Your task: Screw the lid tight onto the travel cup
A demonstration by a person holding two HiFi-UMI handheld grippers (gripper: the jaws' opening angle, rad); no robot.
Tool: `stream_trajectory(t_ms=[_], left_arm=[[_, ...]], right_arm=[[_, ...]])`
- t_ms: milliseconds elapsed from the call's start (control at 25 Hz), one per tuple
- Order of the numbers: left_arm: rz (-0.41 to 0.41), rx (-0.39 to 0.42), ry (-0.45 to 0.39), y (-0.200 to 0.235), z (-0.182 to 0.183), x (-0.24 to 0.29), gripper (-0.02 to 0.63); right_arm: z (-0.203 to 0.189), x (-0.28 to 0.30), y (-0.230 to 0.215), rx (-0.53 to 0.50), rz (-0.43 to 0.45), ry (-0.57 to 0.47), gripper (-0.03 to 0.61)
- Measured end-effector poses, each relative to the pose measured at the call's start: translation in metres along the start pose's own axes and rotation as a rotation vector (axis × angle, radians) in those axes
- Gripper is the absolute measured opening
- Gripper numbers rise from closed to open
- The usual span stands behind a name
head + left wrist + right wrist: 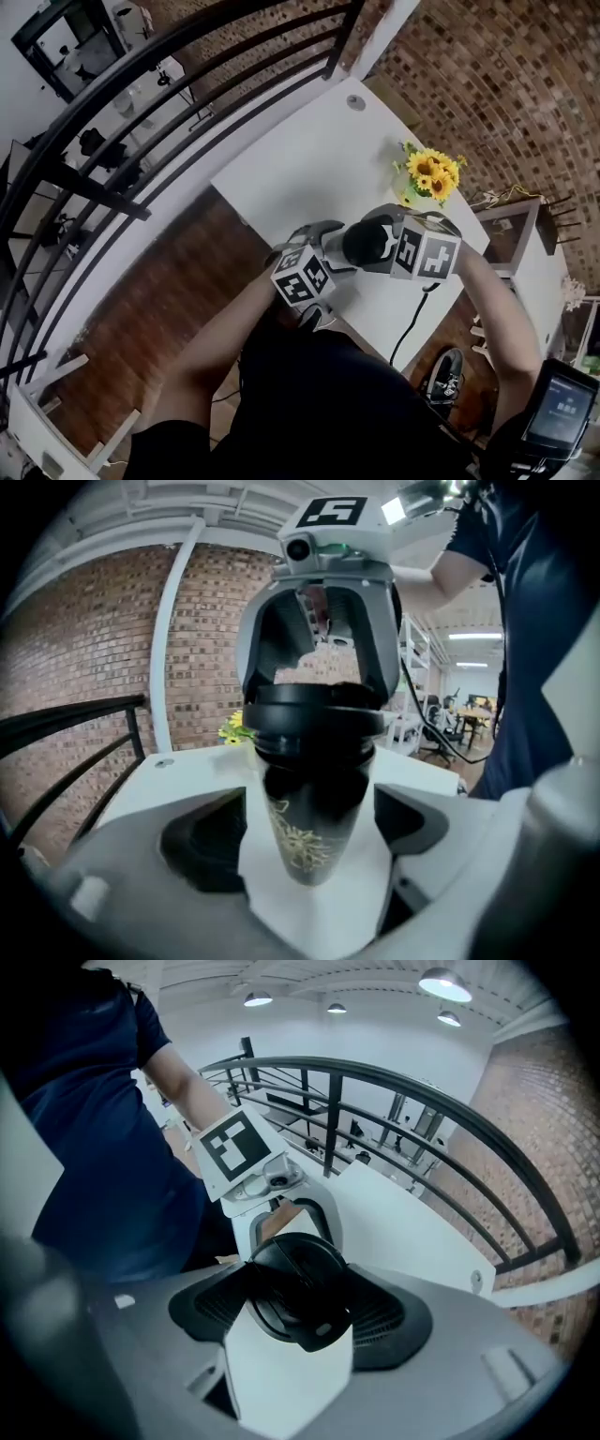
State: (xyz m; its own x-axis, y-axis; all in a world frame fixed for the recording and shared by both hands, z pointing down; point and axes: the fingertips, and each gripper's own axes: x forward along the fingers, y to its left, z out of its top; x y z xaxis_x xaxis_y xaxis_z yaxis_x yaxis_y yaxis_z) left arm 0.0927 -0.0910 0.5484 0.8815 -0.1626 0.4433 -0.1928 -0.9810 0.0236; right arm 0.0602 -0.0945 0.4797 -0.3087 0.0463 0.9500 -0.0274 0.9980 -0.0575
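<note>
A black travel cup [314,827] with a pale flower print stands on the white table [309,169], its black lid [316,714] on top. My left gripper [309,841] is open around the cup's body, with table showing between each pad and the cup wall. My right gripper [300,1312] comes down from above and is shut on the lid [298,1290], its ribbed pads pressed to the rim on both sides. In the head view both grippers meet at the lid [361,246] near the table's near edge, the left gripper [333,262] at left and the right gripper [375,242] at right.
A small vase of sunflowers [431,178] stands just beyond the cup. A black railing [141,122] runs along the table's far left side. A cable [412,323] hangs off the near edge, and a round grommet [355,102] sits at the table's far end.
</note>
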Motion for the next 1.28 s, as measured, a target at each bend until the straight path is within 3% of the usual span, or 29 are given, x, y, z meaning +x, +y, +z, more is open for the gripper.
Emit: stream_trajectory(t_ms=[240, 360, 480, 600, 680, 760, 840, 920, 960, 1080, 1160, 1280], left_arm=[[-0.051, 0.077, 0.034, -0.005, -0.002, 0.014, 0.425], [-0.022, 0.067, 0.038, -0.001, -0.004, 0.016, 0.394], [0.031, 0.019, 0.008, 0.000, -0.003, 0.016, 0.391], [0.090, -0.010, -0.012, 0.000, -0.004, 0.014, 0.390], [0.128, -0.025, -0.012, 0.000, -0.006, 0.013, 0.390], [0.180, -0.053, -0.010, 0.001, -0.006, 0.012, 0.390], [0.240, -0.085, -0.005, 0.002, -0.006, 0.013, 0.390], [0.265, -0.102, -0.006, 0.000, -0.008, 0.013, 0.391], [0.255, -0.098, -0.007, -0.001, -0.008, 0.012, 0.395], [0.183, -0.046, -0.001, -0.001, -0.008, 0.005, 0.442], [0.123, -0.006, 0.008, 0.001, -0.006, 0.003, 0.442], [0.052, 0.047, 0.036, -0.001, -0.004, 0.010, 0.440]], right_arm=[[-0.001, 0.008, 0.005, -0.153, 0.029, 0.042, 0.337], [0.000, 0.010, 0.002, -0.119, 0.034, 0.027, 0.339], [0.003, 0.008, -0.002, 0.089, -0.007, -0.014, 0.339], [0.001, 0.008, -0.009, 0.459, -0.135, -0.077, 0.339], [-0.002, 0.008, -0.014, 0.653, -0.236, -0.152, 0.339], [-0.002, 0.005, -0.016, 0.756, -0.311, -0.224, 0.341], [-0.006, 0.006, -0.016, 0.778, -0.331, -0.251, 0.341], [-0.008, 0.009, -0.013, 0.724, -0.288, -0.244, 0.354], [-0.004, 0.009, -0.010, 0.663, -0.247, -0.242, 0.395], [0.017, -0.006, 0.003, 0.318, -0.152, -0.227, 0.422], [0.019, -0.012, 0.007, 0.043, -0.132, -0.129, 0.422], [0.009, 0.000, 0.014, -0.180, -0.008, 0.035, 0.436]])
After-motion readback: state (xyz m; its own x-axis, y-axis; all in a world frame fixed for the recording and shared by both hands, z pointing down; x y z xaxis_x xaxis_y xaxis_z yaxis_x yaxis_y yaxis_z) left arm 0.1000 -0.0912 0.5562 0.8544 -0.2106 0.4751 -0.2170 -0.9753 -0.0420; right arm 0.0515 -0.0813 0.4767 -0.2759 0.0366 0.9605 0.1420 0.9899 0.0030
